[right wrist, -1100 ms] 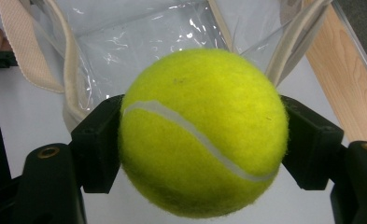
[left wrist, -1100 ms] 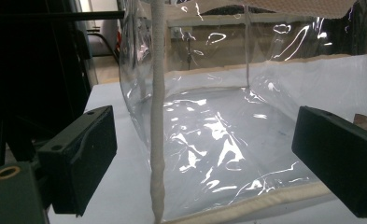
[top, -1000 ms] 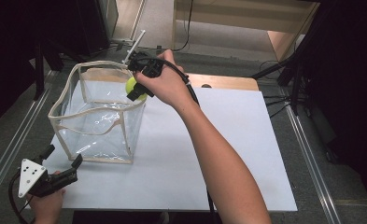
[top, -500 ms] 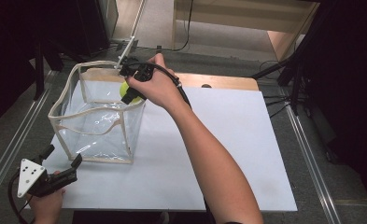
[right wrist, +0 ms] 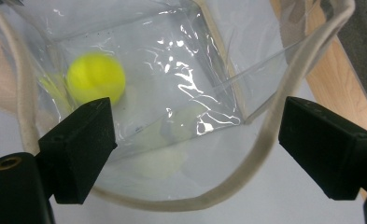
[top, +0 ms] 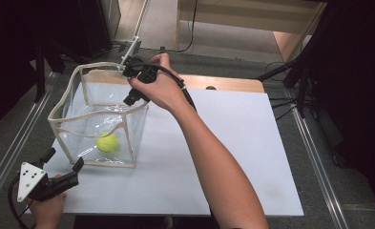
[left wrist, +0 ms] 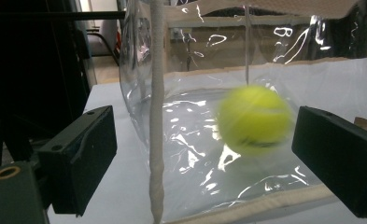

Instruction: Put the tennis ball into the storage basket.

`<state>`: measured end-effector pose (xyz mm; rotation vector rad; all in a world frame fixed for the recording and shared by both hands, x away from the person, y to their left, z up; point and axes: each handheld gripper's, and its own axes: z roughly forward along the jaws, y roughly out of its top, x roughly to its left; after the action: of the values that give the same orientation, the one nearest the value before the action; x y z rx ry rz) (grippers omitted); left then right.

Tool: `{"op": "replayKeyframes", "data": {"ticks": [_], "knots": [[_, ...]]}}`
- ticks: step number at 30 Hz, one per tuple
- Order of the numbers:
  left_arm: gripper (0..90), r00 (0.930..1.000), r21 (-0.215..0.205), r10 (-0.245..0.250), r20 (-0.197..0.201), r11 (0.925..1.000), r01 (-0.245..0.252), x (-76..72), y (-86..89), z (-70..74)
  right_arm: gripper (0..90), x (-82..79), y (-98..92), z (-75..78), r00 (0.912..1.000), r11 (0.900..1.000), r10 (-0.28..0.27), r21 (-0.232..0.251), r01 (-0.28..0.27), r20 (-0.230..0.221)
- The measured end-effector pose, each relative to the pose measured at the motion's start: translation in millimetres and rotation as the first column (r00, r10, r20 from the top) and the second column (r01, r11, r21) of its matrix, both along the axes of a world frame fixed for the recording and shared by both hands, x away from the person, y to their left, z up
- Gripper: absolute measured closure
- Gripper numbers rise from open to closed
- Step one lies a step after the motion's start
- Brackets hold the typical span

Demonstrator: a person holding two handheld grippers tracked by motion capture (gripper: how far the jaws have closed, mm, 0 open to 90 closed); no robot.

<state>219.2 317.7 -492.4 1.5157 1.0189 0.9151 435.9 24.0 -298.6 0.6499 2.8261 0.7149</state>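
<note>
A yellow tennis ball (top: 107, 141) lies blurred on the bottom of a clear plastic bag (top: 63, 125) with cream trim, which stands open on the white table. My right gripper (top: 132, 96) hangs over the bag's far right rim and points down into it. Its jaws have just been opening and stand open, with nothing between them. In the right gripper view the ball (right wrist: 96, 77) lies far below that gripper (right wrist: 193, 135). My left gripper (top: 63, 160) rests open by the table's front left corner, facing the bag. In the left gripper view the ball (left wrist: 255, 119) shows through the plastic (left wrist: 190, 140).
The white table top (top: 233, 157) stretches to the right of the bag, with a wooden strip (top: 223, 83) along its far edge. Metal rails (top: 13, 148) run down both sides. Dark stands and cables (top: 290, 71) sit beyond the far right corner.
The ball has left my right gripper and dropped to the bag's bottom. The right jaws went from shut on the ball to open. The left gripper has stayed put.
</note>
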Motion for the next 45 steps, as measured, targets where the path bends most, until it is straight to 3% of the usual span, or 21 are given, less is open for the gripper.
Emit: {"op": "replayKeyframes", "data": {"ticks": [5,8,25,35,45], "knots": [[6.9,1.0,0.005,-0.002,0.0,1.0,0.002,0.2,-0.1,-0.1,8.4,-3.9,-13.1,3.4,0.9998,1.0,-0.014,0.027,0.014,0.012],[6.9,1.0,0.006,0.0,0.002,1.0,0.0,0.3,-0.5,-0.3,0.0,-6.1,-20.7,2.8,0.9997,1.0,-0.024,0.021,0.024,0.004],[6.9,1.0,0.014,0.0,0.002,0.9999,0.0,1.1,-1.3,-0.3,0.0,-28.9,-53.9,-10.1,0.9985,0.998,-0.054,0.03,0.054,0.002],[6.9,1.0,0.014,-0.001,-0.002,0.9999,0.001,0.8,-1.7,-0.3,0.0,-46.1,-66.5,-36.7,0.9977,0.996,-0.065,0.056,0.064,0.016],[6.9,1.0,0.021,-0.002,-0.003,0.9998,0.002,0.6,-1.6,-0.3,0.0,-62.4,-82.5,-68.3,0.9953,0.99,-0.094,0.112,0.091,0.025]]}}
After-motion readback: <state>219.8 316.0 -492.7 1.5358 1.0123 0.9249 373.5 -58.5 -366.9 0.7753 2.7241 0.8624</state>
